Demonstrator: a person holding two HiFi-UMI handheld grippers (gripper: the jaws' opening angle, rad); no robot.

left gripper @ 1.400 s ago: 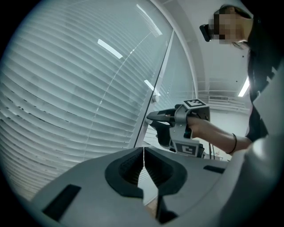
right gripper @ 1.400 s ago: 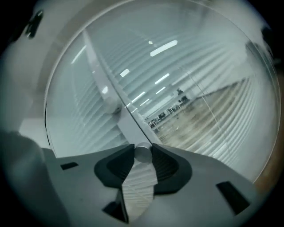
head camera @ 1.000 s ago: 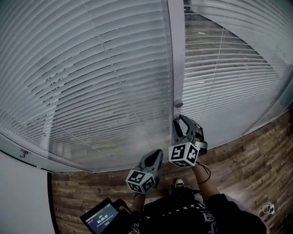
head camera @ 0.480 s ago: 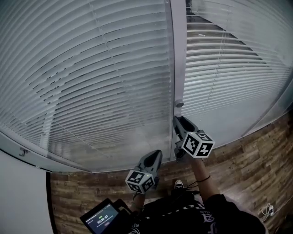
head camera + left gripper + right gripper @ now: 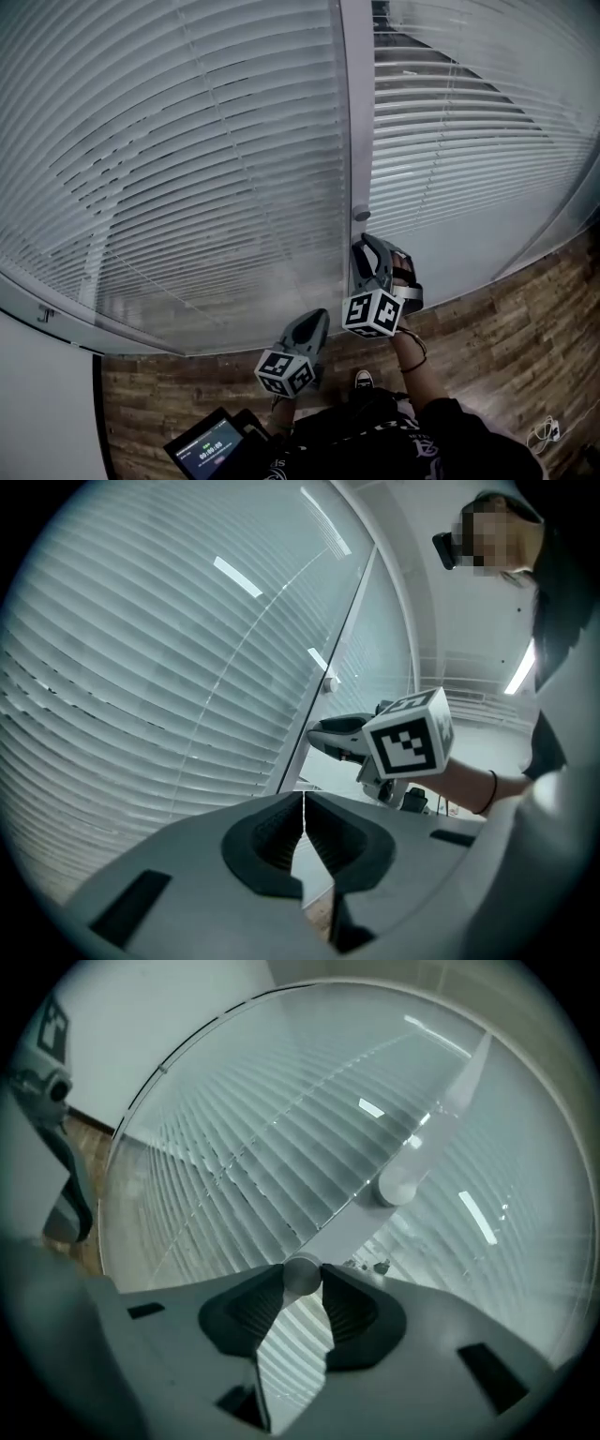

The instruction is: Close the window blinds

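Note:
White slatted blinds point(image 5: 187, 159) hang behind glass on both sides of a grey vertical mullion point(image 5: 354, 112); the right-hand blind point(image 5: 469, 141) has slightly gapped slats near its top. My right gripper point(image 5: 361, 249) presses against the mullion, shut on a small round grey knob point(image 5: 302, 1272). A second knob point(image 5: 361, 214) sits just above it on the mullion point(image 5: 412, 1162). My left gripper point(image 5: 321, 317) hangs lower and to the left, away from the glass. Its jaws meet with nothing between them point(image 5: 303, 816). The right gripper point(image 5: 323, 735) also shows in the left gripper view.
Wood-plank floor point(image 5: 525, 309) runs below the window. A white wall panel point(image 5: 37, 403) stands at the left. A dark device with a lit screen point(image 5: 211, 448) is at the person's waist, a shoe point(image 5: 366, 378) is beneath, and a cable point(image 5: 547, 429) lies at the lower right.
The right gripper twisted on the knob, its marker cube swinging right and up, then turned back to about where it was. The left gripper stayed still.

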